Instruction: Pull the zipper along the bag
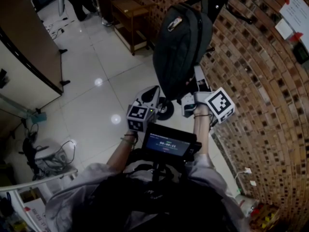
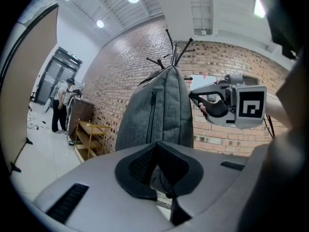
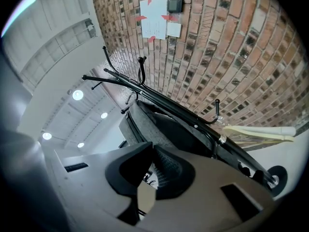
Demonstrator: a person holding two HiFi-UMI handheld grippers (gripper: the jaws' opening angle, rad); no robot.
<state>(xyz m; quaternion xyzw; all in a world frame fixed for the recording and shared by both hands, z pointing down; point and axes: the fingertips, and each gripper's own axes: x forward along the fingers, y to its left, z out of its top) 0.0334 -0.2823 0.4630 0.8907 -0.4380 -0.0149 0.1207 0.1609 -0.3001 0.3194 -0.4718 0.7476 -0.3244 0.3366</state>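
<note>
Head view: what can't you make out on the dark grey fabric backpack [image 1: 181,47]?

— Its bottom edge sits behind both claws, and it covers most of the black metal coat stand [image 3: 186,117] it hangs on. The black front zipper [image 2: 153,115] shows only in the left gripper view, and its pull is too small to find.

— And the claws?

— Left claw [image 2: 157,146] is clenched, tips together, near the bag's lower end. A grey patch shows in the gap behind the tips; pinched or merely beyond, I cannot tell. Right claw [image 3: 152,151] is clenched on nothing, close to the bag's right edge.

— Room to move?

— Red brick wall [image 1: 260,81] hems in the right. On the left, white tiled floor [image 1: 91,95] lies open.
</note>
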